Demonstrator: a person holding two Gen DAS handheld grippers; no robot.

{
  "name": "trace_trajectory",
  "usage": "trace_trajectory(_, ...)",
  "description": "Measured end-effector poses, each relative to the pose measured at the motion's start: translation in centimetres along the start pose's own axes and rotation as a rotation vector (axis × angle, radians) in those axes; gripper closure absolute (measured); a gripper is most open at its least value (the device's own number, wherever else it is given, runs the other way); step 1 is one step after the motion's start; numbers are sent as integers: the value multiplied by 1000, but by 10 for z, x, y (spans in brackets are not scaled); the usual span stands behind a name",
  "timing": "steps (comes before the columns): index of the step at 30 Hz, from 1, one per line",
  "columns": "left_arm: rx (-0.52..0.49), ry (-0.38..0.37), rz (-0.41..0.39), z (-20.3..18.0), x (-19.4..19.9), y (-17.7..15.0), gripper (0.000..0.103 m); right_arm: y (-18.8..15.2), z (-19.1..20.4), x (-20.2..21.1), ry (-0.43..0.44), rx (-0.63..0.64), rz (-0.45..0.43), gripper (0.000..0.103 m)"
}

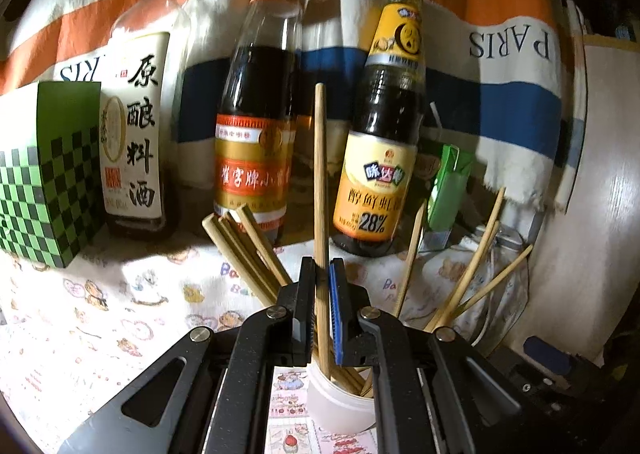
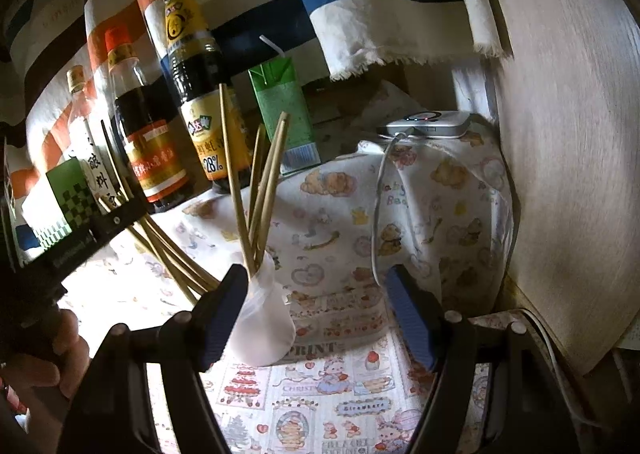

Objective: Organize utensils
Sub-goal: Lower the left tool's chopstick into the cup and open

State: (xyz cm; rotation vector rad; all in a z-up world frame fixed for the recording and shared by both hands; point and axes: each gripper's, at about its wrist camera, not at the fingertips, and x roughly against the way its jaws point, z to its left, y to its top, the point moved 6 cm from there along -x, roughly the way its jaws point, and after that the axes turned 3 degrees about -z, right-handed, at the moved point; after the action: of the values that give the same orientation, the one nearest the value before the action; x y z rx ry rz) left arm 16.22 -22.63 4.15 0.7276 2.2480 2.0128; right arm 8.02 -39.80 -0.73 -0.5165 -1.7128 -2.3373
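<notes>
My left gripper (image 1: 322, 274) is shut on one upright bamboo chopstick (image 1: 321, 173), whose lower end stands in a white plastic cup (image 1: 340, 402) below the fingers. Several more chopsticks (image 1: 248, 250) lean out of the cup to both sides. In the right wrist view the same cup (image 2: 264, 326) stands on the printed cloth with chopsticks (image 2: 256, 189) fanned upward. My right gripper (image 2: 316, 314) is open and empty, its left finger (image 2: 220, 318) close beside the cup. The left gripper's body (image 2: 72, 246) shows at the left edge.
Three sauce bottles (image 1: 256, 125) stand in a row at the back, with a green checkered box (image 1: 44, 173) on the left and a green drink carton (image 2: 286, 109) on the right. A white device with a cable (image 2: 428, 123) lies on the cloth. A wooden panel (image 2: 568, 133) bounds the right side.
</notes>
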Motion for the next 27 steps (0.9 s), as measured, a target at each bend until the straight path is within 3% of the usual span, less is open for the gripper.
trace_trajectory(20, -18, -4, 35, 3, -11, -20, 96, -2, 0, -5, -16, 13, 19, 33)
trace_trajectory(27, -22, -1, 21, 11, 4, -19, 74, -2, 2, -2, -18, 22, 19, 32)
